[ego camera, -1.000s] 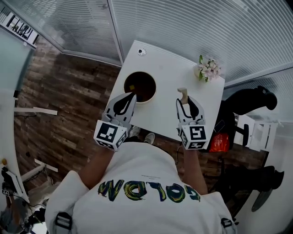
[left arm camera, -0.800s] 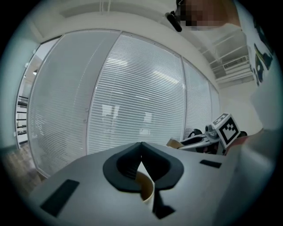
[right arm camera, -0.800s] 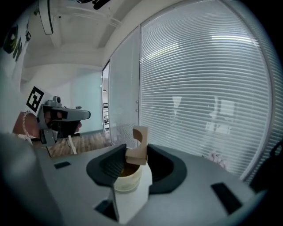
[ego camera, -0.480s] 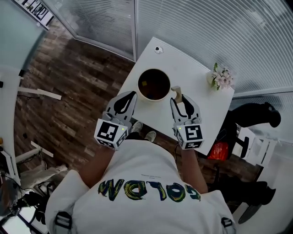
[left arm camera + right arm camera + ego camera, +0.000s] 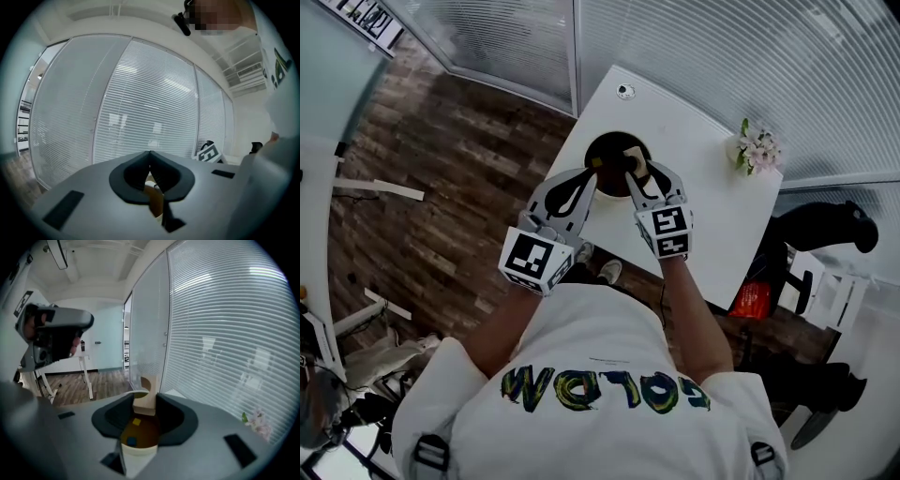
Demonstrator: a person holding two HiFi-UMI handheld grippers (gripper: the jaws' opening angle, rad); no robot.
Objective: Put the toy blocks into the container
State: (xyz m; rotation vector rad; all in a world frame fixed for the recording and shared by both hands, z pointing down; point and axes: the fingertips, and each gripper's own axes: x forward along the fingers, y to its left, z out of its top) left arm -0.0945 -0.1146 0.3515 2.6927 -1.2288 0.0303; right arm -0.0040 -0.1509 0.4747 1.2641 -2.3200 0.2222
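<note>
White desk (image 5: 703, 206) against slatted glass walls carries the container (image 5: 139, 454). Your right gripper (image 5: 144, 400) has its jaws clamped on a pale wooden block (image 5: 143, 391) with an arch cut into it. You hold it straight over the container's mouth, presumably so that it falls inside once let go. A yellow block (image 5: 136, 422) and a blue block (image 5: 131, 441) already lie on the container's bottom. Your left gripper (image 5: 149, 154), jaws together and empty, waits close by the container's near-left rim, likely kept clear of the drop. Parting the right jaws looks like your next move.
</note>
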